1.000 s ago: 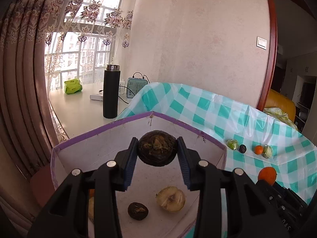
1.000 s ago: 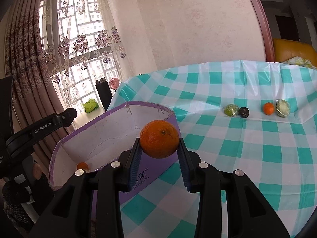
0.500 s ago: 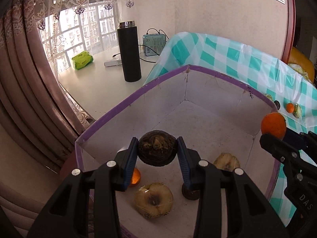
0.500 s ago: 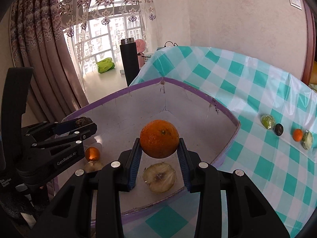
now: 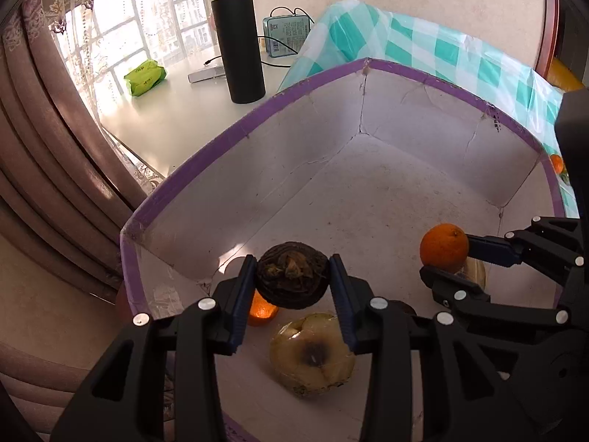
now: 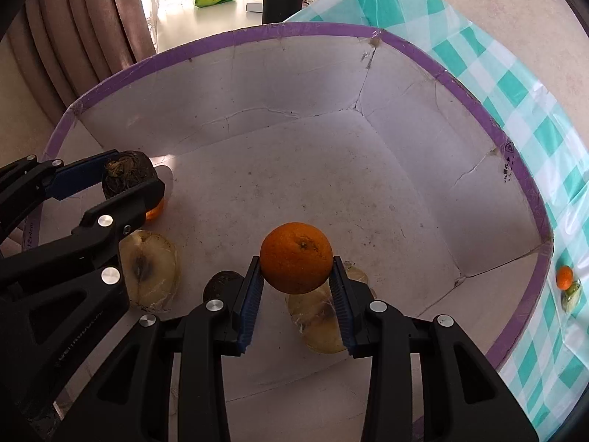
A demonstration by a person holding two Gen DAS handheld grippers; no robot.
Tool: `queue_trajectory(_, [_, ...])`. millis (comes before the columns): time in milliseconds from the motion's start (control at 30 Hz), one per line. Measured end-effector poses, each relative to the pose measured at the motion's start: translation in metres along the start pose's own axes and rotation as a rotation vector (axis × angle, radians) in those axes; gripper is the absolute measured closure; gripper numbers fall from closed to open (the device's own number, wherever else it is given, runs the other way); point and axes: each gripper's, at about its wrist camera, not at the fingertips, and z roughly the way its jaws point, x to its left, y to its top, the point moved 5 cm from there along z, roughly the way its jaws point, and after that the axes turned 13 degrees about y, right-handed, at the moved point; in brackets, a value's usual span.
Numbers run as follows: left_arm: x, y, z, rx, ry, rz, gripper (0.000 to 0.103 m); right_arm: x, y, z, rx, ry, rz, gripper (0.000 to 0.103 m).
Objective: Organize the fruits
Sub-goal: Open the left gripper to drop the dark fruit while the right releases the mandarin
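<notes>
The sorting looks well under way but not finished. Inside the purple-rimmed cardboard box [image 6: 489,121] several fruits already lie on the floor: a wrapped pale apple half [image 6: 151,270] at the near left, a second wrapped apple half [image 6: 320,320] under the right gripper, a small dark fruit [image 6: 221,285] between them, and a small orange [image 5: 262,311] in the near-left corner, mostly hidden behind the left gripper. Out on the teal checked tablecloth [image 6: 515,84] past the right wall of the box, a small orange fruit [image 6: 564,277] and a greenish one [image 6: 570,294] just beside it are yet to be collected; more may lie out of view.

Two fruits are in transit. The left gripper [image 5: 293,280] is closed on a dark brown, shrivelled round fruit [image 5: 292,280], pinched by its sides between the blue pads, and hangs over the near-left corner of the box, above the small orange and the near apple half. The right gripper [image 6: 296,274] is closed on an orange [image 6: 296,254], held the same way, over the near middle of the box floor, directly above the second apple half. Neither held fruit touches the floor or another fruit, as far as I can judge.

What is left, I reckon, is to set both down on bare floor, which is plentiful toward the far side, then fetch the ones on the cloth.
</notes>
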Motion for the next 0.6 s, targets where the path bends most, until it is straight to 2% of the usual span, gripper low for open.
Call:
queue_trajectory(300, [-0.0020, -0.0001, -0.0005, 0.003, -0.014, -0.003, 0.060, -0.0006, 0.0030, 0.0002, -0.007, -0.020, 0.008, 0.065])
queue_trajectory(467, [-0.0040, -0.0008, -0.0003, 0.018, -0.015, 0.009, 0.055, -0.0060, 0.0041, -0.0002, -0.013, -0.038, 0.024, 0.063])
queue_trajectory(600, [-0.0039, -0.0007, -0.0017, 0.022, 0.012, 0.014, 0.049, -0.0088, 0.0037, -0.0023, -0.025, -0.072, 0.027, 0.056])
